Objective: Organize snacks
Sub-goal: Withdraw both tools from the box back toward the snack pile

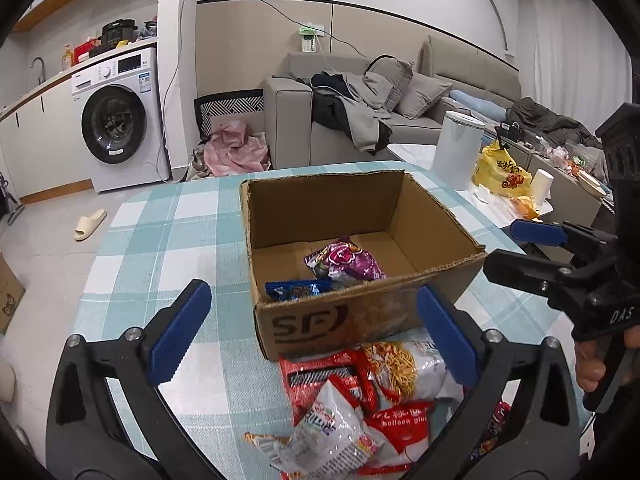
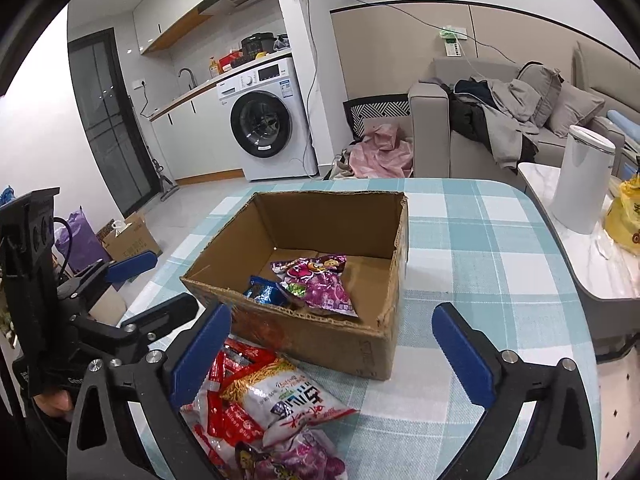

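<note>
An open cardboard box (image 1: 360, 316) (image 2: 320, 344) stands on the checked tablecloth. In it lie a purple snack bag (image 1: 344, 262) (image 2: 320, 284) and a blue packet (image 1: 298, 290) (image 2: 262, 292). A pile of red and white snack packets (image 1: 360, 400) (image 2: 264, 404) lies on the table in front of the box. My left gripper (image 1: 312, 328) is open and empty, above the pile, facing the box. My right gripper (image 2: 332, 356) is open and empty, over the pile's right side. Each gripper shows in the other's view: the right (image 1: 516, 248), the left (image 2: 160, 284).
The table (image 1: 168, 240) (image 2: 480, 264) has a teal checked cloth. A side table to the right holds a white bin (image 1: 456, 148) (image 2: 582, 176) and a yellow bag (image 1: 500, 172). A sofa (image 1: 288, 120), washing machine (image 1: 120, 120) and a floor carton (image 2: 128, 240) lie beyond.
</note>
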`<state>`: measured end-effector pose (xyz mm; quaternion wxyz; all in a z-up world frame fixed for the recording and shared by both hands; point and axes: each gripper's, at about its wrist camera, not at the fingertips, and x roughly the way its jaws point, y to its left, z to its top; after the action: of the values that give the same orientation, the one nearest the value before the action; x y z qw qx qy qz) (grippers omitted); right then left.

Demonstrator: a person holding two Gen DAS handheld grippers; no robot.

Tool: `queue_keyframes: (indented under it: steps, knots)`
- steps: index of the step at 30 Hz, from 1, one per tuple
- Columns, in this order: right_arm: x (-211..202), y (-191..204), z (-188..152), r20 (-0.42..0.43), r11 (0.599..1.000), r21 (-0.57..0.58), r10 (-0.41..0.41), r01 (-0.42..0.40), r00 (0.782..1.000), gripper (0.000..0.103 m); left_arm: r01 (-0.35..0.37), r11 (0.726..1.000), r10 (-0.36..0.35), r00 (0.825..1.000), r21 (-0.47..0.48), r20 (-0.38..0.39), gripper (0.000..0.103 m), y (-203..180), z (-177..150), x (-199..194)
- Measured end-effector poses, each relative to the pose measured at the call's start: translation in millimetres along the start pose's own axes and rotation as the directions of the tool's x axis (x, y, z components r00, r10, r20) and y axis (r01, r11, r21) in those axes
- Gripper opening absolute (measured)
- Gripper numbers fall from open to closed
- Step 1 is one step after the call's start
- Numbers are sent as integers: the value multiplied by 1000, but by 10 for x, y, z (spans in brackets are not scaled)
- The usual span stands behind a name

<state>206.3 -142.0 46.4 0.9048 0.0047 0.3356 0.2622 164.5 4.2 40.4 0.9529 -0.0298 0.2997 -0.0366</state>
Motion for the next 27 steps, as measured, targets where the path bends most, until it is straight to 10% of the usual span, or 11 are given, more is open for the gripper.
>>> queue_keyframes:
  steps: [27]
  knots:
    - [-410,-48,-647,-99,997,73,1,7,995,103,18,1000,-18,999,-11,-41,102,-91,-626,-710]
